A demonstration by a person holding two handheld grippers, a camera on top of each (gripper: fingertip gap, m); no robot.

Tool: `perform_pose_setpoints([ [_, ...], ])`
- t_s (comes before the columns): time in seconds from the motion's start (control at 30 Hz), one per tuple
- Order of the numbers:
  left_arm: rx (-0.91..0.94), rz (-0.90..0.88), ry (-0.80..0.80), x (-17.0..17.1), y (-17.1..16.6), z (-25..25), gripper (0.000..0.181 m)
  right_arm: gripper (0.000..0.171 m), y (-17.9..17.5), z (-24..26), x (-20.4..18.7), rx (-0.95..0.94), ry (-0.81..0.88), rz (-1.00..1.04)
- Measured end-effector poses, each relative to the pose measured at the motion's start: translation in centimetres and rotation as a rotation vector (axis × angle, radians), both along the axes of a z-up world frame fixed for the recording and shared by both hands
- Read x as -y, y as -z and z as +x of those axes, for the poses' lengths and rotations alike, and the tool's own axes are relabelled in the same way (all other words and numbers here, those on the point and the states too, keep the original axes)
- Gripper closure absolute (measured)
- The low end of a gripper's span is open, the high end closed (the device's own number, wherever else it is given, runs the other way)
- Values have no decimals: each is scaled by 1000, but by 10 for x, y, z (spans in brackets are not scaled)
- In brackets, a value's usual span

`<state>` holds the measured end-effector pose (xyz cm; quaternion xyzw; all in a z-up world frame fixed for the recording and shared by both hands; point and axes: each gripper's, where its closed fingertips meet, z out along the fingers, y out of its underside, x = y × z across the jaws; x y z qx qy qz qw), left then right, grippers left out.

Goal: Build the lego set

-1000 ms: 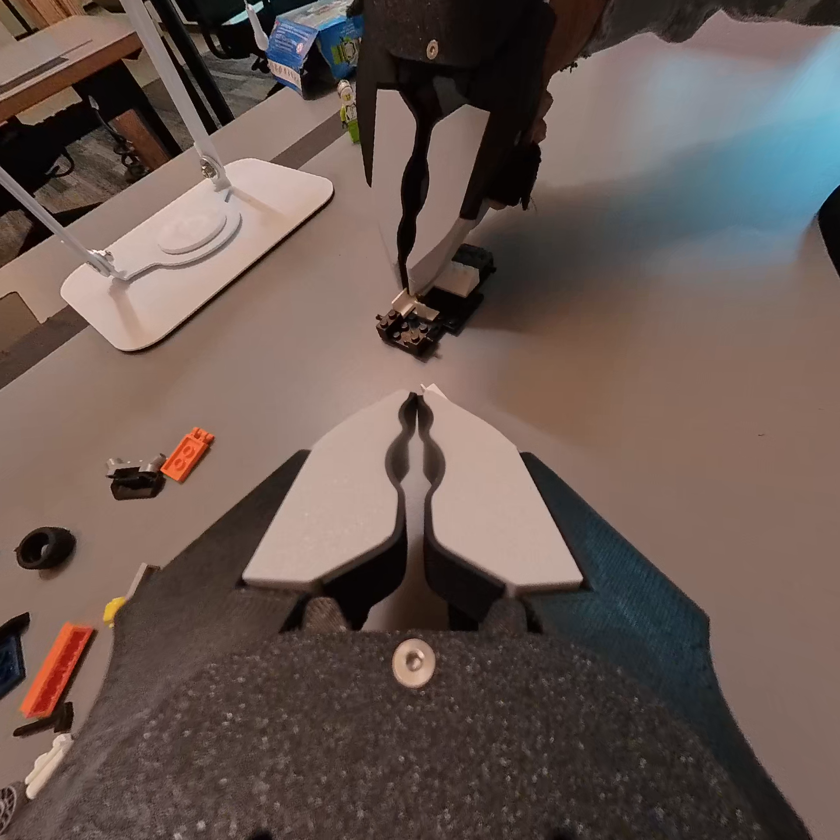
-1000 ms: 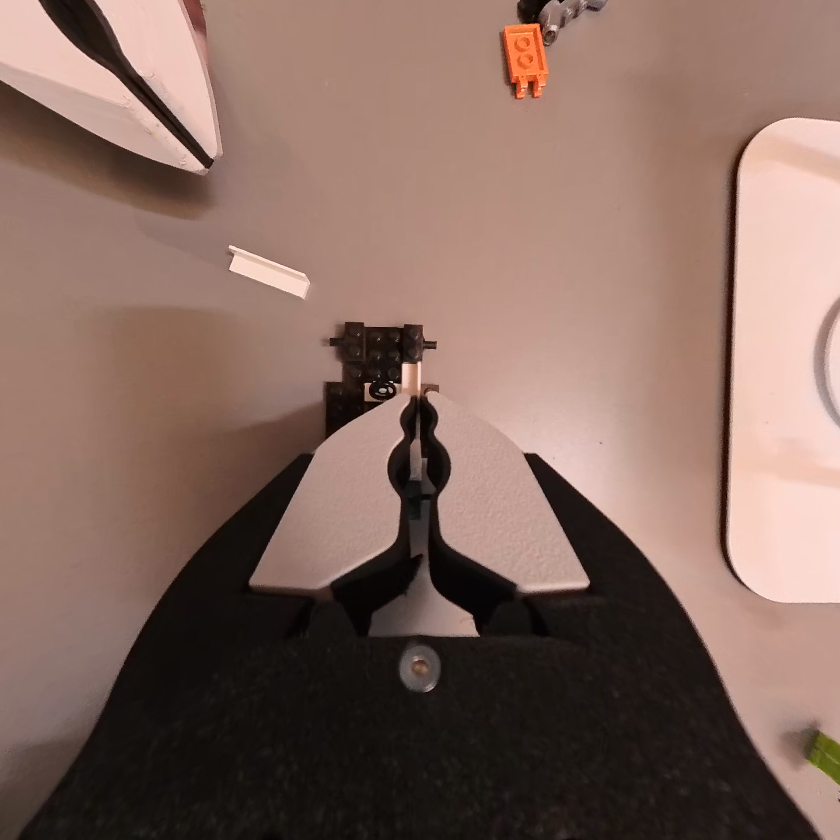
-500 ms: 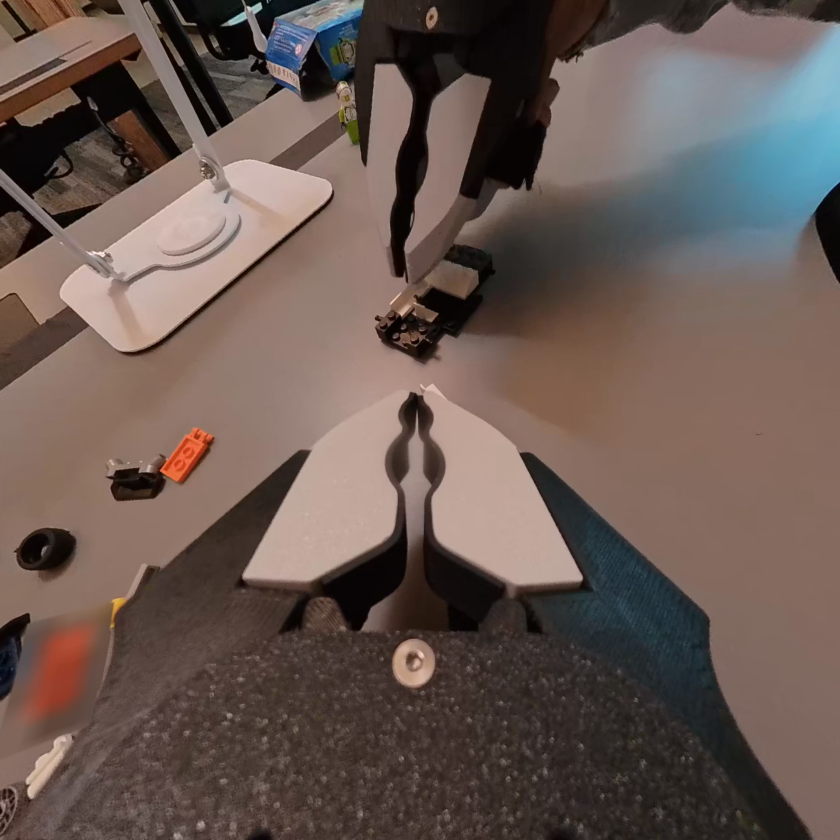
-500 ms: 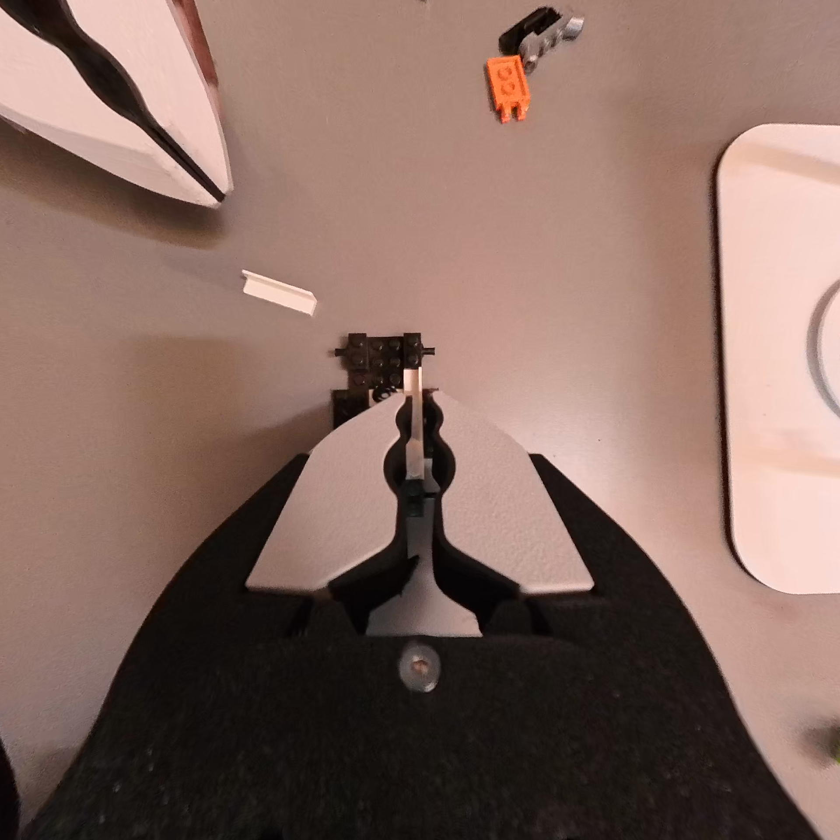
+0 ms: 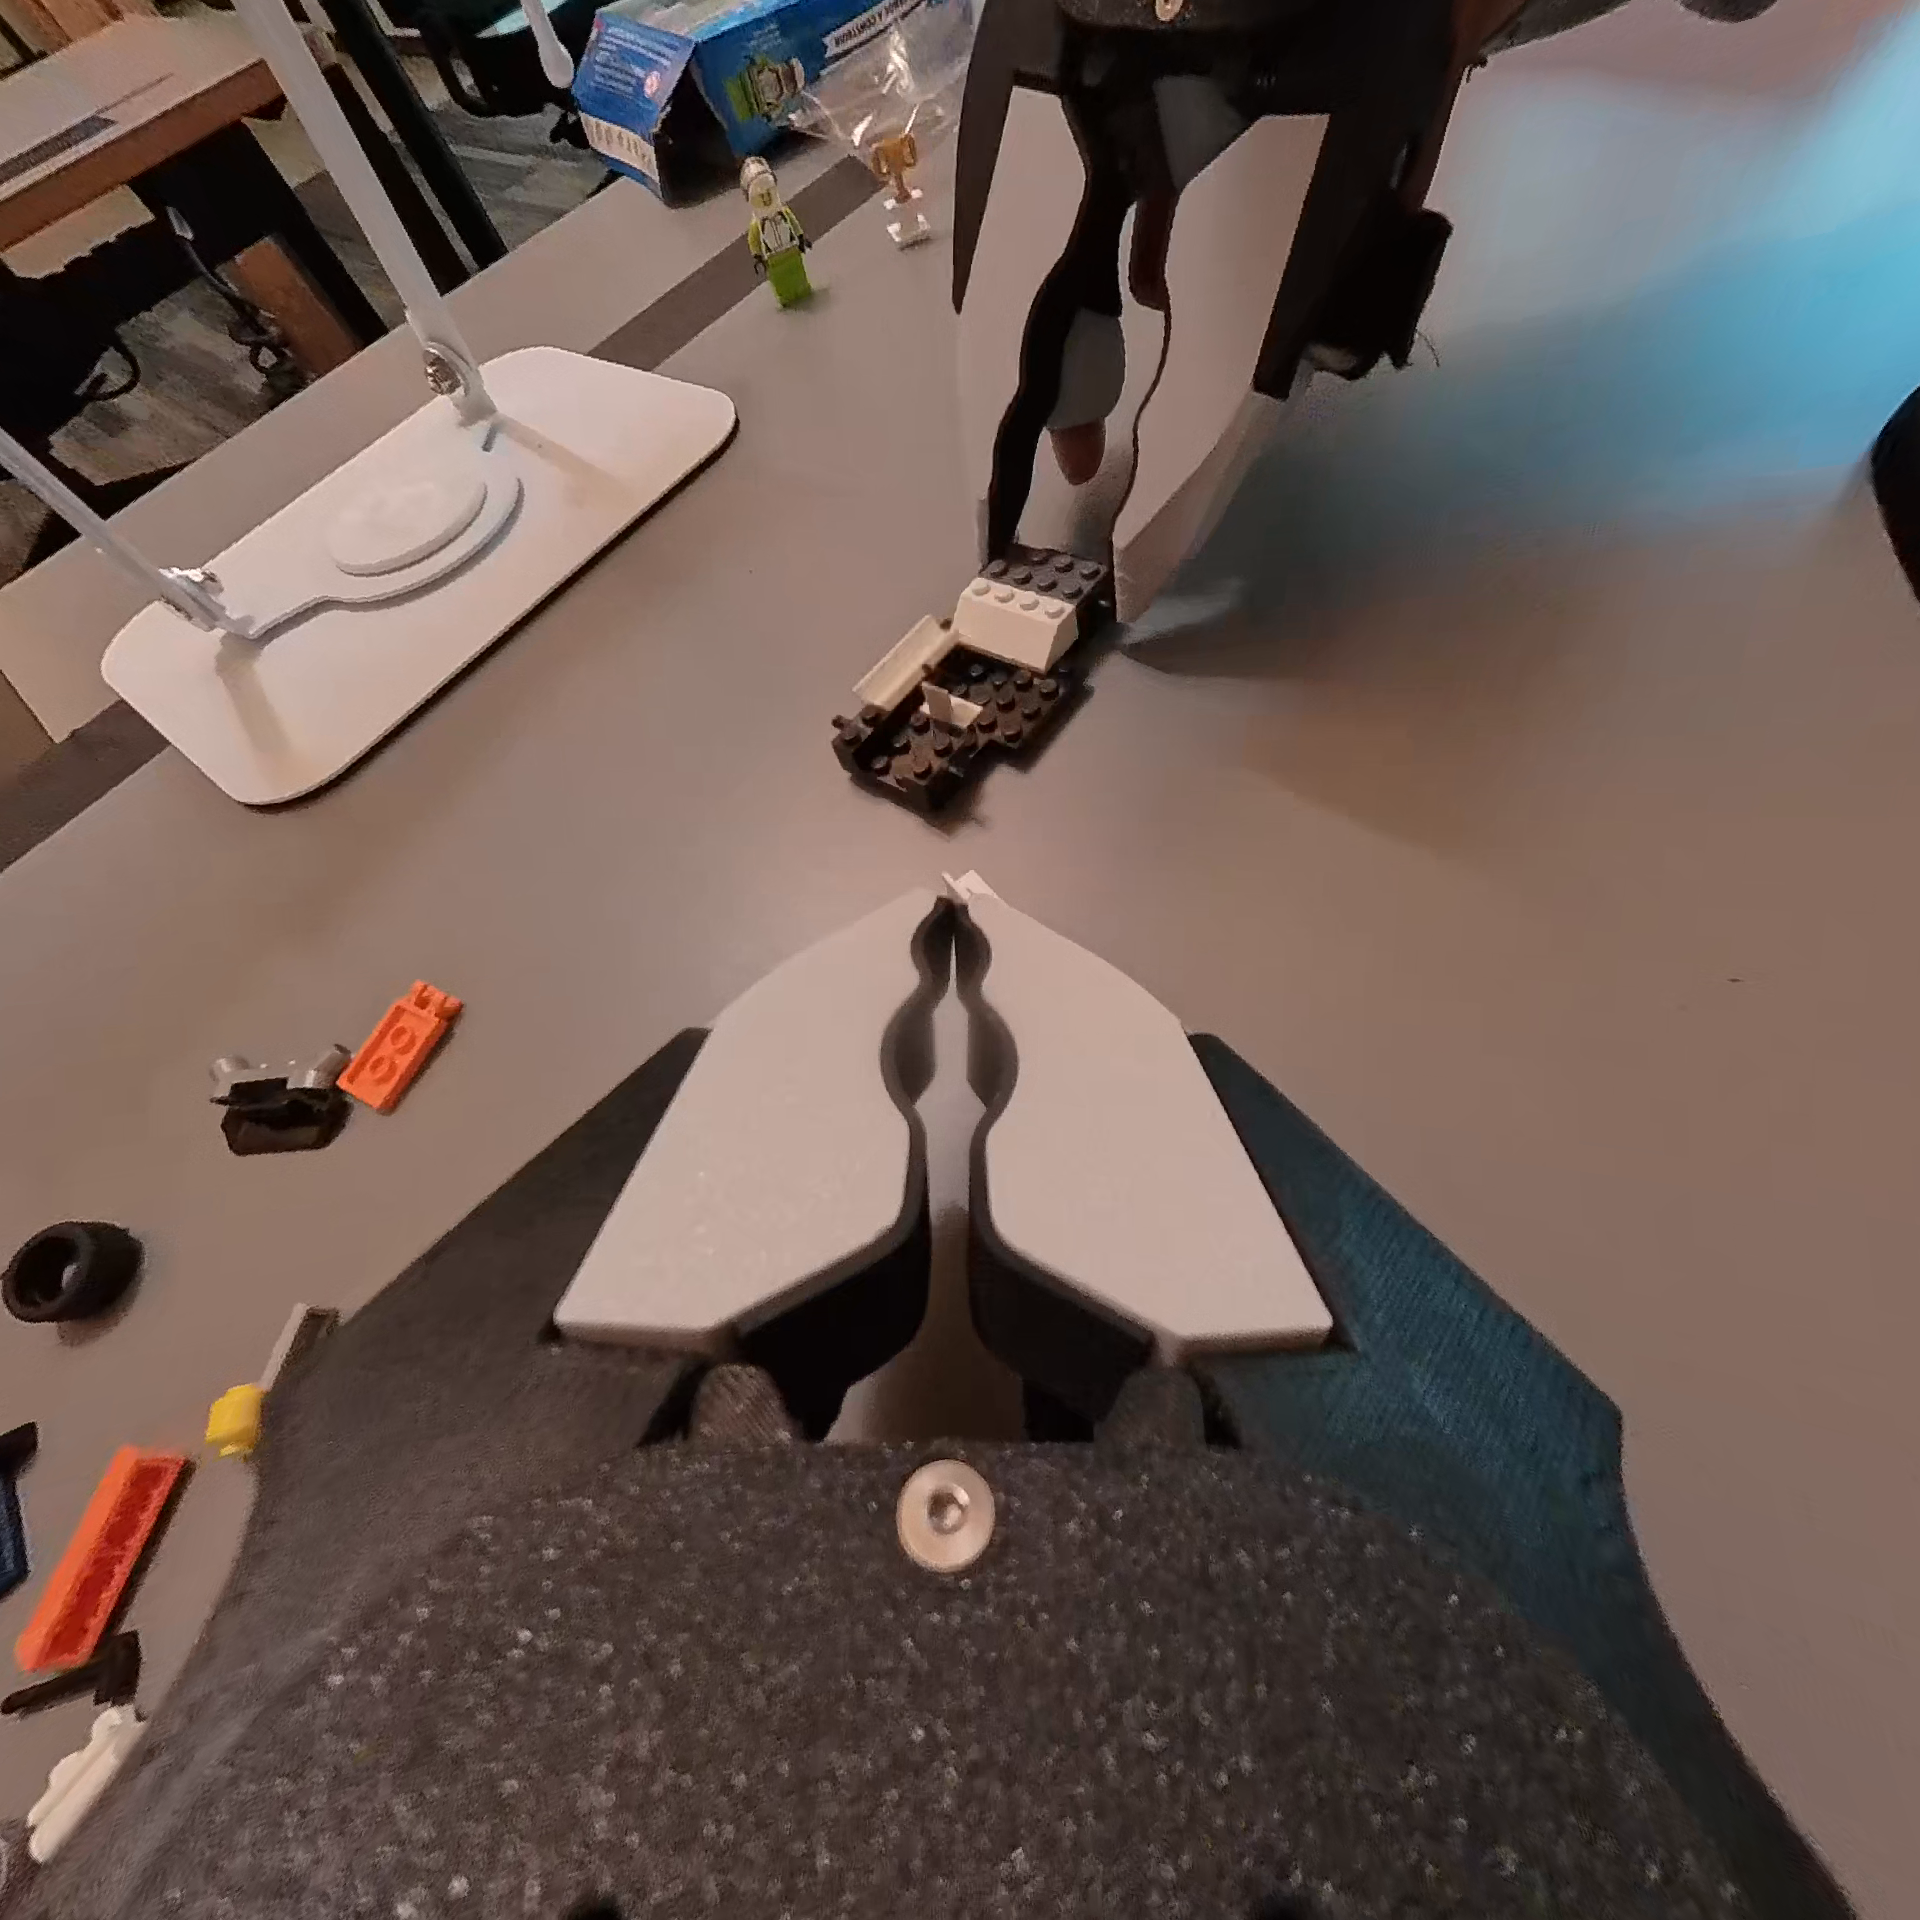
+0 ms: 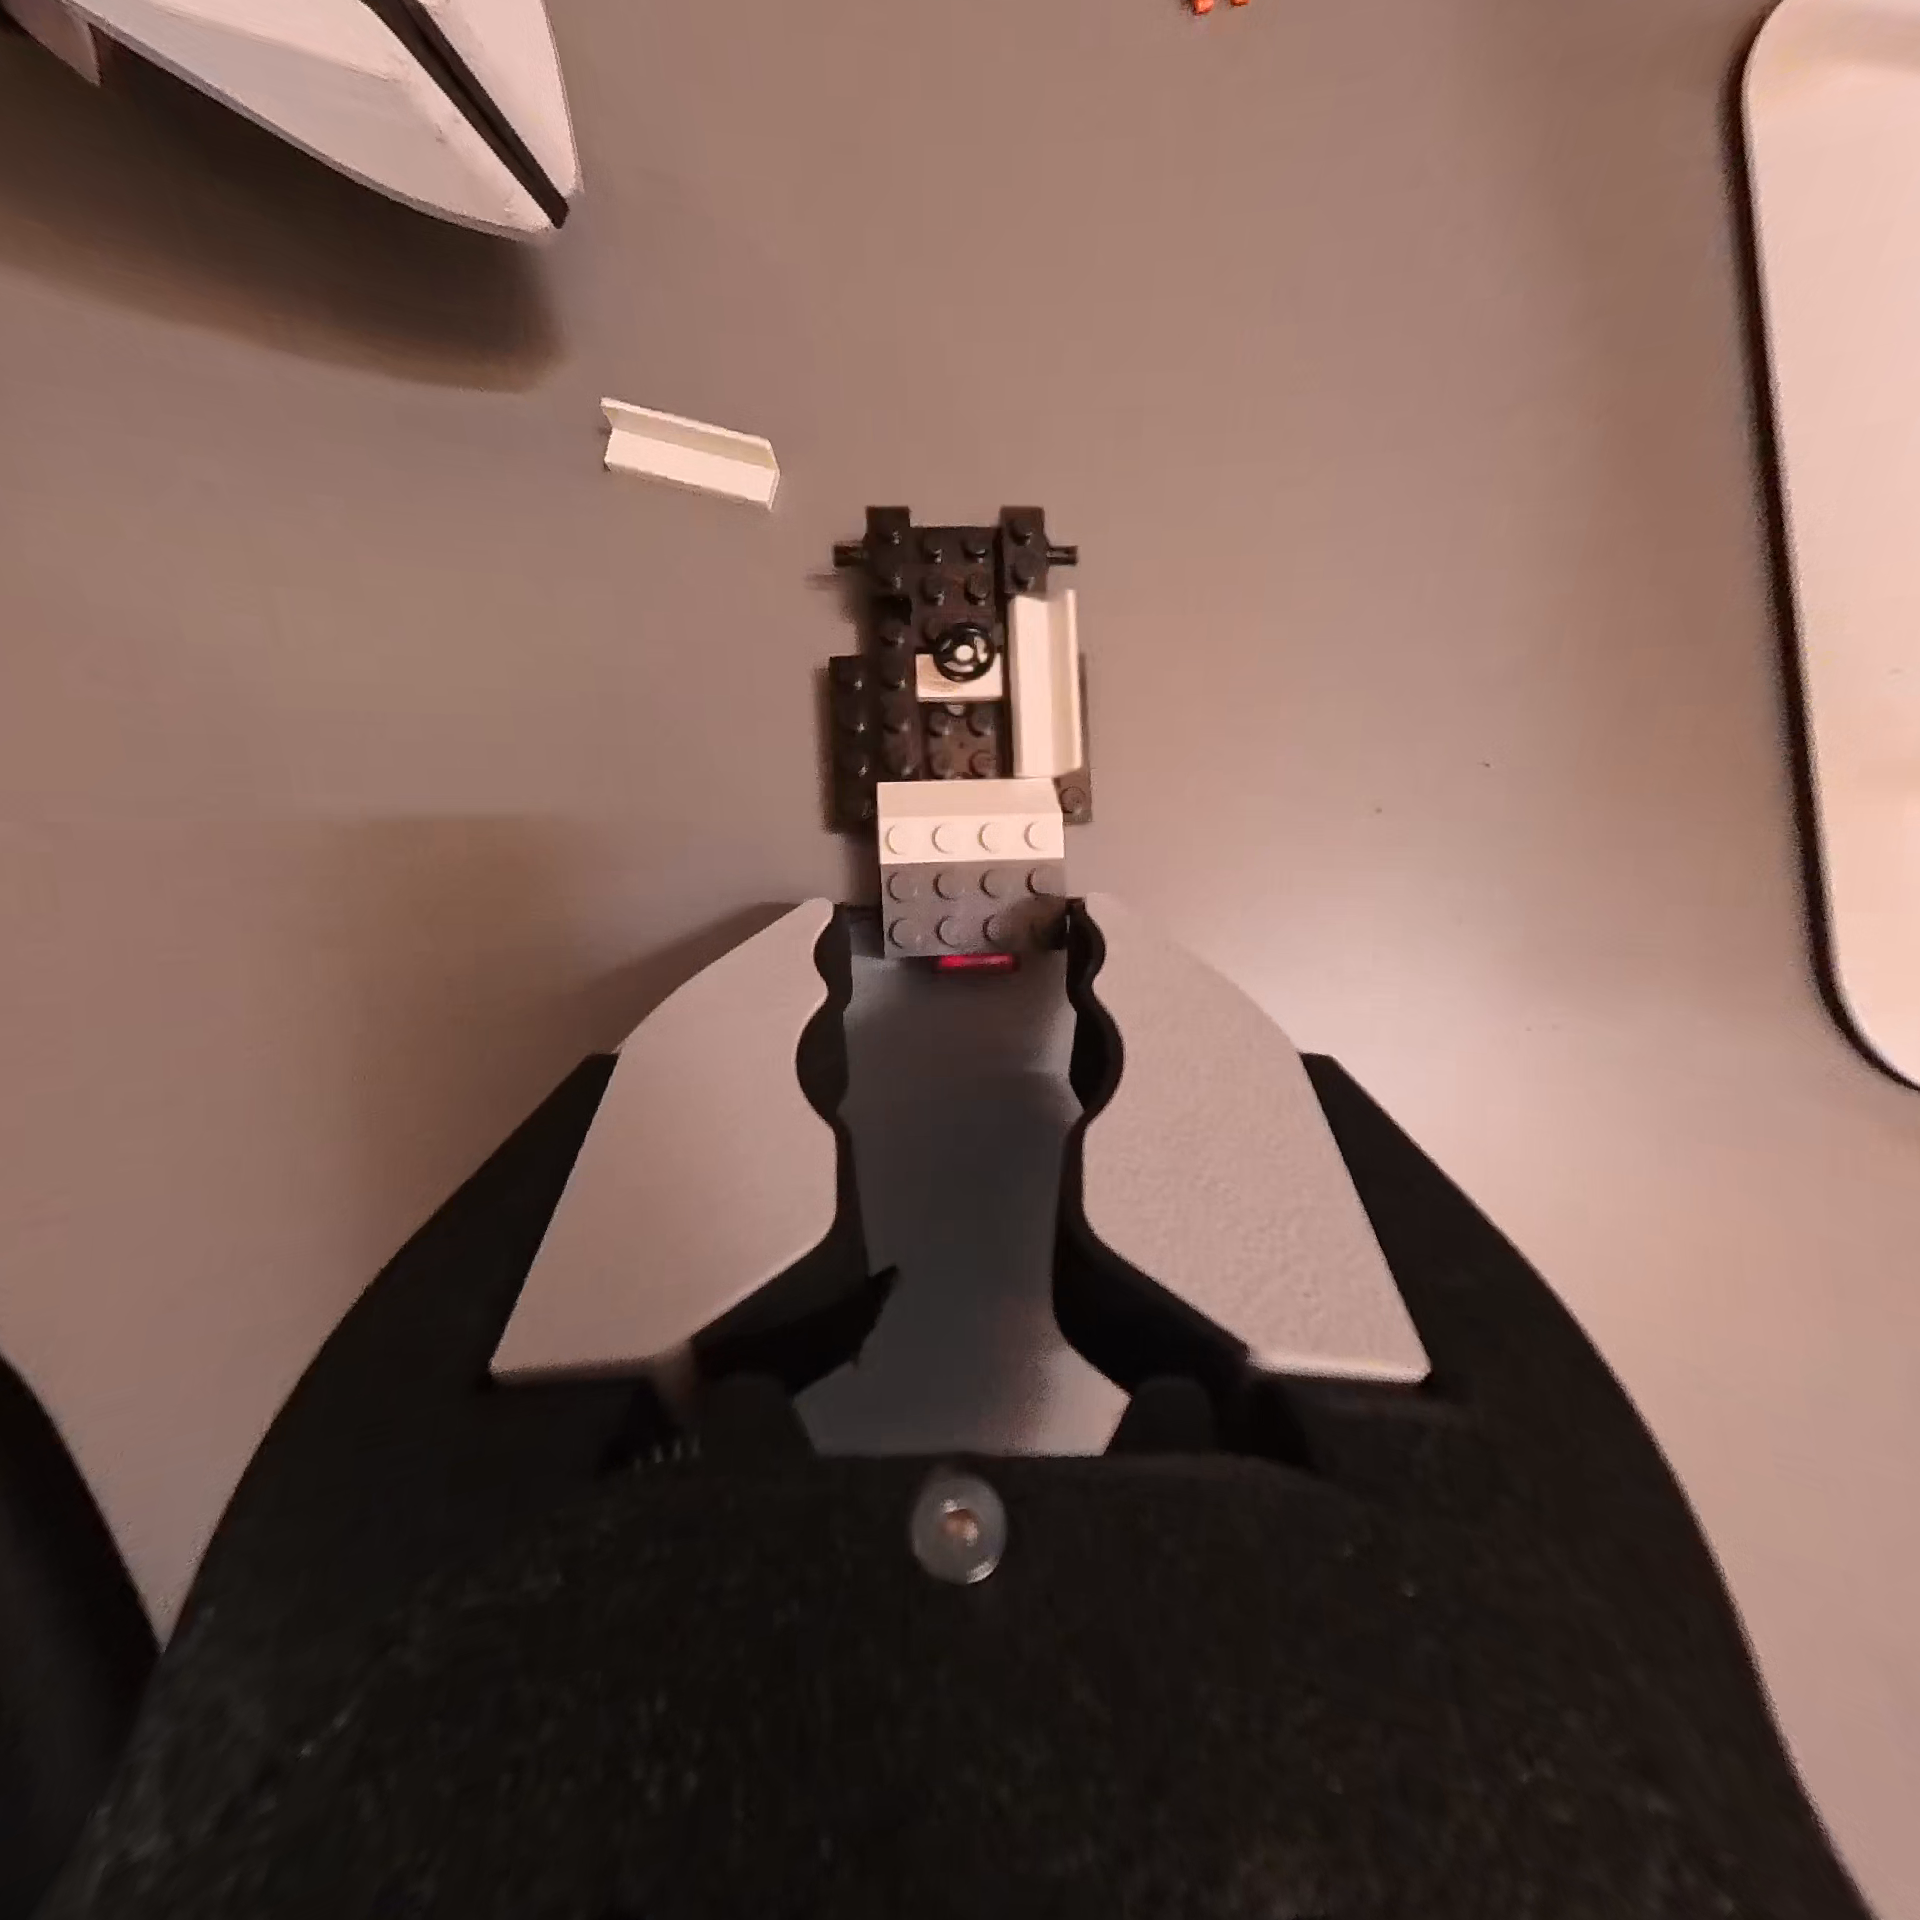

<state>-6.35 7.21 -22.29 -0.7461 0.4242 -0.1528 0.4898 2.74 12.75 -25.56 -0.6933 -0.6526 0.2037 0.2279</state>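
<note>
While right tongs gape over car | left tongs pinched | lamp base beside.

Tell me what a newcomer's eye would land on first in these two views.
First, the half-built black Lego car chassis at the middle of the grey table, with a white brick on it and a white panel along one side. Next, the right gripper, open at the chassis's near end, and the left gripper, shut with a small white piece at its tips. To the side stands a white lamp base.

White lamp base on grey table, wooden desk behind.
</note>
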Motion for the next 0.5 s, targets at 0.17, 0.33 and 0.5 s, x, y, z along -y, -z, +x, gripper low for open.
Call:
perform_pose_setpoints([
  [0.17,6,-9,-20,-4,1,-4,181,131,-4,-3,-3,5,-22,23],
  [0.33,12,-13,-25,-5,1,-6,181,131,-12,-11,-7,0,-47,43],
  [0.5,4,-8,-18,-4,2,-6,181,131,-12,-18,-5,48,-108,-3],
])
